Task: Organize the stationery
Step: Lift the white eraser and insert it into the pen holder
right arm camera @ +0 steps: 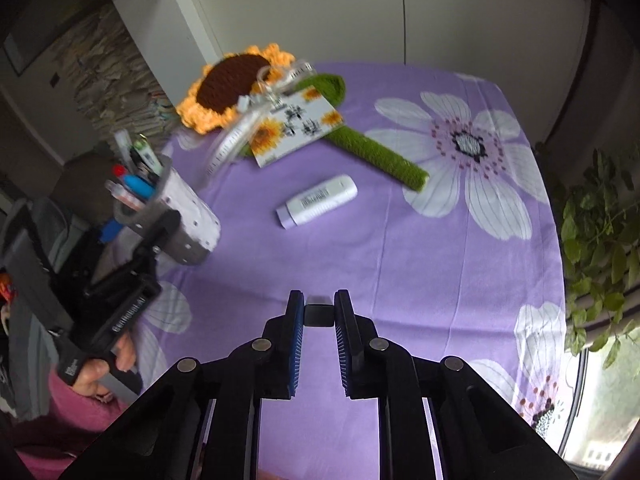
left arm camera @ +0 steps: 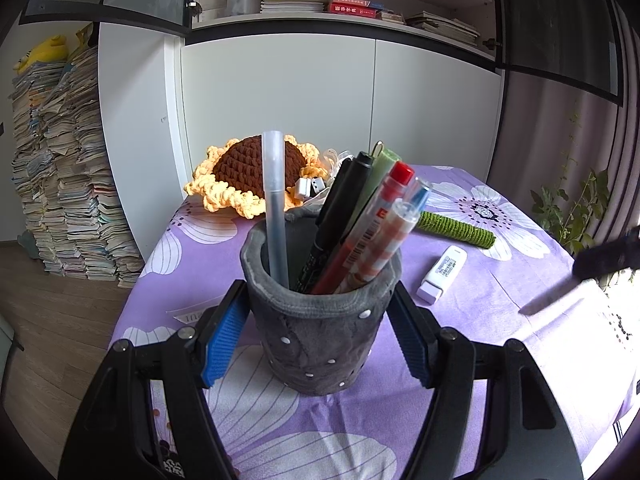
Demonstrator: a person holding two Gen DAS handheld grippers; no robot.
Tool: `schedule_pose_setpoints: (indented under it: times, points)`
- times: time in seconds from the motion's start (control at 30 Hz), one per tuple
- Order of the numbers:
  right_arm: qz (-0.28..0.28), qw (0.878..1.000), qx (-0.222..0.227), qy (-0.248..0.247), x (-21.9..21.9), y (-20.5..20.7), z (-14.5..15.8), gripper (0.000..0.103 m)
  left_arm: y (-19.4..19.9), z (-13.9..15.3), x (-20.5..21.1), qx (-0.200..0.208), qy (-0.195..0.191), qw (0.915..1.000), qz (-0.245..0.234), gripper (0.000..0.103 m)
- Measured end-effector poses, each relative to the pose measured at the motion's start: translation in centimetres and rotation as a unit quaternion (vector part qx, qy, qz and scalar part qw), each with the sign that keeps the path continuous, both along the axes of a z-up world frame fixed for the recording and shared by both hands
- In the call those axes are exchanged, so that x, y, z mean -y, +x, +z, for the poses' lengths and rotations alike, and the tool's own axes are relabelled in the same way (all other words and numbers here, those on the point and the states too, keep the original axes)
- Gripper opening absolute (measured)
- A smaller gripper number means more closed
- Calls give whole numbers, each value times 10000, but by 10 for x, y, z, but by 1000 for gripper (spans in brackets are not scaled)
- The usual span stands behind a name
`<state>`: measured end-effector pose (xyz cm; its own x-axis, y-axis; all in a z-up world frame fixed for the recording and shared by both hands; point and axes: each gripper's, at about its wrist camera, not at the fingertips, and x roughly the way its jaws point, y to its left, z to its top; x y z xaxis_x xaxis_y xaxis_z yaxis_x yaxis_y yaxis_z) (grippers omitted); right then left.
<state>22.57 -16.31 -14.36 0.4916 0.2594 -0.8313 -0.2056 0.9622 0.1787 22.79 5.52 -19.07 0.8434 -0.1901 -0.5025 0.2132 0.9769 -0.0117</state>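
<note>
My left gripper (left arm camera: pixel 318 332) is shut on a grey felt pen holder (left arm camera: pixel 320 320) full of pens (left arm camera: pixel 360 220), standing on the purple flowered tablecloth (left arm camera: pixel 500 300). The holder also shows in the right wrist view (right arm camera: pixel 176 216), held by the left gripper (right arm camera: pixel 160 232). My right gripper (right arm camera: pixel 319 314) is shut on a small dark object (right arm camera: pixel 319 315), held above the cloth. In the left wrist view it appears as a dark blur (left arm camera: pixel 608 258) at the right. A white correction tape (right arm camera: pixel 318 199) lies on the cloth, also in the left wrist view (left arm camera: pixel 442 274).
A crocheted sunflower (right arm camera: pixel 228 84) with a green stem (right arm camera: pixel 380 152), a card (right arm camera: pixel 298 124) and a clear ruler (right arm camera: pixel 236 136) lie at the table's far side. White cabinets (left arm camera: pixel 280 100) stand behind. Book stacks (left arm camera: pixel 60 168) rise at left. A plant (right arm camera: pixel 600 232) stands at right.
</note>
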Motion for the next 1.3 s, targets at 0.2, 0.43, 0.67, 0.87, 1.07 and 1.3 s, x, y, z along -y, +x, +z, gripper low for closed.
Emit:
schedule_pose_setpoints:
  times: [0.2,0.43,0.67,0.87,1.07,1.3]
  points:
    - [458,9941,897,394,-28,-2,57,16,0,0,0,-3,7,10000,1,68]
    - [1281,9756,1654,670,-78,3,109,16,0,0,0,-2,31,10000,6,68]
    - [1726,9782,902,716,-118,41,77,16,0,0,-1,-26,29,10000,1,69]
    - [1754,9808,546,650,-129,61,53,16,2,0,-1,-80,40,10000,5,68]
    - [1809,9810,443,541,-138,68,43,16,2,0,-1,-80,35,10000,8,68]
    - [1645,9823,511,734,-120,64,52,16,4,0,-2,-99,0,10000,-4,68]
